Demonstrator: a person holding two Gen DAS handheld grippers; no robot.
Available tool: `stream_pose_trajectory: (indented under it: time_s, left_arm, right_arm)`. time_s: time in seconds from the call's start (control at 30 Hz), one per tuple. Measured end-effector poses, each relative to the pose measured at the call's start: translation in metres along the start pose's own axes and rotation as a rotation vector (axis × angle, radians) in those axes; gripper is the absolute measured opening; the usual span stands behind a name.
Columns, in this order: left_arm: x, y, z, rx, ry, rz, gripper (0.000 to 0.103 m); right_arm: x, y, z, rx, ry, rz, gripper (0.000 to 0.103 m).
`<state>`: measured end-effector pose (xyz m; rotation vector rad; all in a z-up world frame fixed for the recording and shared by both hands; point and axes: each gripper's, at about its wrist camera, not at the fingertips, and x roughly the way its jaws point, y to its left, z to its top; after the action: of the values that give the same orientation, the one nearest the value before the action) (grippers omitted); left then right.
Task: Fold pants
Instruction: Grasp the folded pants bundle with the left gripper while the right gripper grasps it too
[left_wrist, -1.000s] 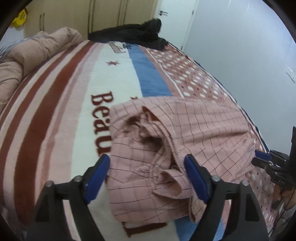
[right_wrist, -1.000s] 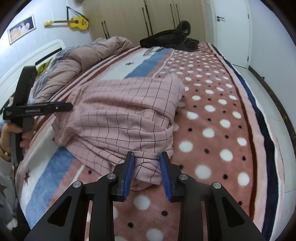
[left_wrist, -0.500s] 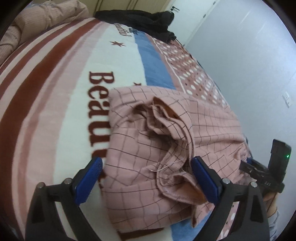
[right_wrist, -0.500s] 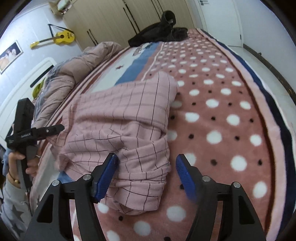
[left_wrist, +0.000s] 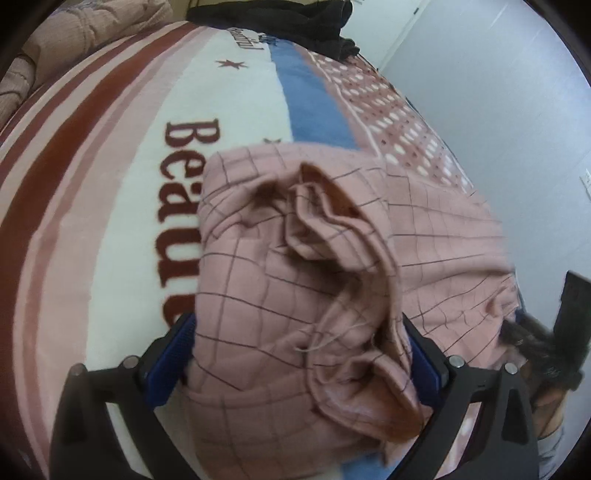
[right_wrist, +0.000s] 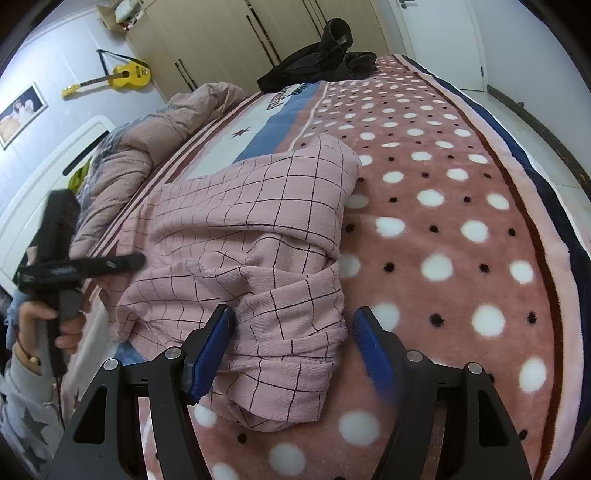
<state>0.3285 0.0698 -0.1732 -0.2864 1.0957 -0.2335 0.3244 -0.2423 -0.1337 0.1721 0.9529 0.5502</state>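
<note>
From the left wrist, the pants lie bunched on the blanket straight ahead of the left gripper — a ruffled, gathered edge, perhaps the waistband though I cannot be sure, spills between the wide-spread jaws and over the blue pads, which straddle the cloth without pinching it. The bundle runs away from this gripper toward the right, where the right gripper shows blurred at the far end. From the right wrist, the pants stretch leftward and away over the dotted part of the blanket; the right gripper has its jaws wide apart, the left pad touching the fabric, the right pad clear of it, nothing held. The left gripper sits at the opposite end. So each gripper faces one end of the long axis — the next fold likely turns on both closing there.
</note>
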Motion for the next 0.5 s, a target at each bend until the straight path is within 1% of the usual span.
stream_pose_trajectory:
  time_s: [0.03, 0.1, 0.13, 0.17, 0.2, 0.23, 0.27, 0.3, 0.33, 0.4, 0.43, 0.47, 0.5]
  left_arm:
    - [-0.001, 0.004, -0.001, -0.002, -0.015, -0.018, 0.099]
    - [-0.003, 0.012, -0.001, -0.019, -0.029, -0.044, 0.090]
    - [-0.004, 0.015, -0.001, -0.027, -0.030, -0.054, 0.088]
    - [-0.006, 0.019, -0.001, -0.038, -0.030, -0.065, 0.081]
    - [-0.007, 0.022, -0.001, -0.051, -0.028, -0.082, 0.070]
    - [-0.009, 0.024, -0.001, -0.069, -0.024, -0.113, 0.062]
    - [-0.009, 0.024, -0.002, -0.079, -0.016, -0.139, 0.050]
    - [-0.010, 0.023, -0.002, -0.083, -0.009, -0.155, 0.042]
    - [-0.011, 0.019, -0.002, -0.078, -0.008, -0.152, 0.039]
    - [-0.014, 0.011, -0.002, -0.067, -0.015, -0.135, 0.029]
    - [-0.019, 0.006, -0.002, -0.059, -0.025, -0.130, 0.027]
    - [-0.025, 0.000, -0.002, -0.049, -0.040, -0.122, 0.023]
    - [-0.032, -0.004, -0.001, -0.043, -0.059, -0.118, 0.021]
  right_arm:
    - [0.000, -0.001, 0.000, 0.000, 0.001, 0.002, 0.065]
    - [0.000, -0.001, 0.000, 0.001, 0.001, 0.008, 0.065]
    - [0.000, -0.001, 0.000, 0.002, 0.002, 0.013, 0.065]
    - [0.000, -0.002, 0.000, 0.002, 0.003, 0.019, 0.064]
    - [0.000, -0.001, 0.000, -0.004, 0.001, 0.034, 0.062]
    - [0.000, 0.001, 0.000, -0.012, 0.002, 0.051, 0.052]
    - [0.001, 0.004, -0.001, -0.028, 0.008, 0.080, 0.048]
    - [0.001, 0.007, -0.002, -0.039, 0.009, 0.078, 0.048]
    - [0.001, 0.010, -0.002, -0.054, 0.007, 0.066, 0.046]
    - [-0.001, 0.013, -0.003, -0.055, -0.001, 0.073, 0.036]
    - [-0.004, 0.014, -0.003, -0.047, -0.014, 0.076, 0.025]
    - [-0.007, 0.016, -0.003, -0.051, -0.029, 0.072, 0.021]
    - [-0.011, 0.022, -0.003, -0.073, -0.047, 0.055, 0.020]
